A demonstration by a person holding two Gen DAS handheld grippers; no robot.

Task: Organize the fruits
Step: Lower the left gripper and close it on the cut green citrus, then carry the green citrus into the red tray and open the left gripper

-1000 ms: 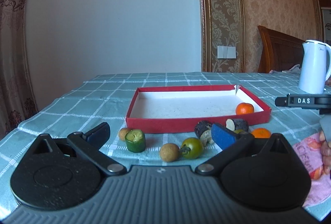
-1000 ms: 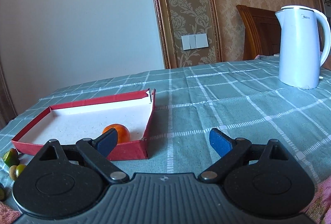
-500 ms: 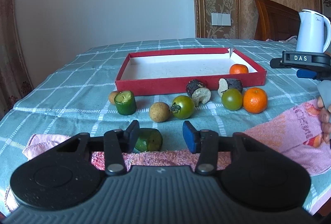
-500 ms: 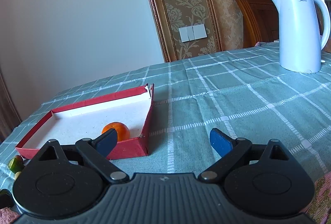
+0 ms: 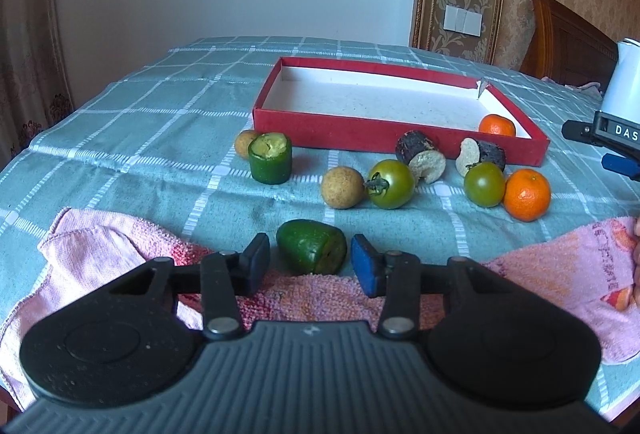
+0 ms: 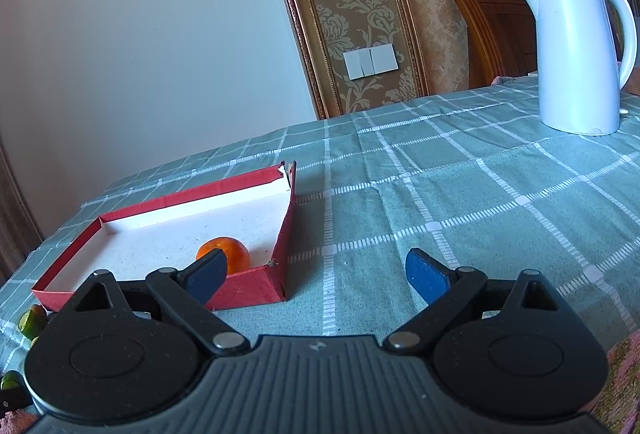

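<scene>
Compared with a second earlier, the left tongs (image 5: 310, 264) are sitting lower and tilting further down toward the tabletop (image 5: 140, 137), and their jaws, then spread wide, are now drawn in close around a dark green avocado piece (image 5: 312, 252) that was hidden from view before. The jaws are closing at this moment; the avocado piece is lying between the two blue pads (image 5: 366, 272), with a thin sliver of gap showing on each side, so the pads are not yet pressing on it. The piece is resting at the far edge of a pink towel (image 5: 100, 254) spread along the near side of the tabletop.

The right tongs (image 6: 316, 276) are looking much as they did, spread wide and gripping nothing, hovering above the green checked cloth just beside the near right corner of the red box (image 6: 248, 292). They are also showing at the right edge of the left wrist view, with part of a hand (image 5: 636, 262) below them.

One small orange (image 5: 497, 125) is sitting inside the red box in its near right corner. The remaining fruit is lying on the cloth in front of the box: a cut green cylinder (image 5: 270, 162), a brown round fruit (image 5: 343, 187), two green tomatoes (image 5: 391, 183), two dark-skinned cut pieces (image 5: 420, 158) and another orange (image 5: 526, 194). A white kettle (image 6: 580, 53) is standing well apart at the far right.
</scene>
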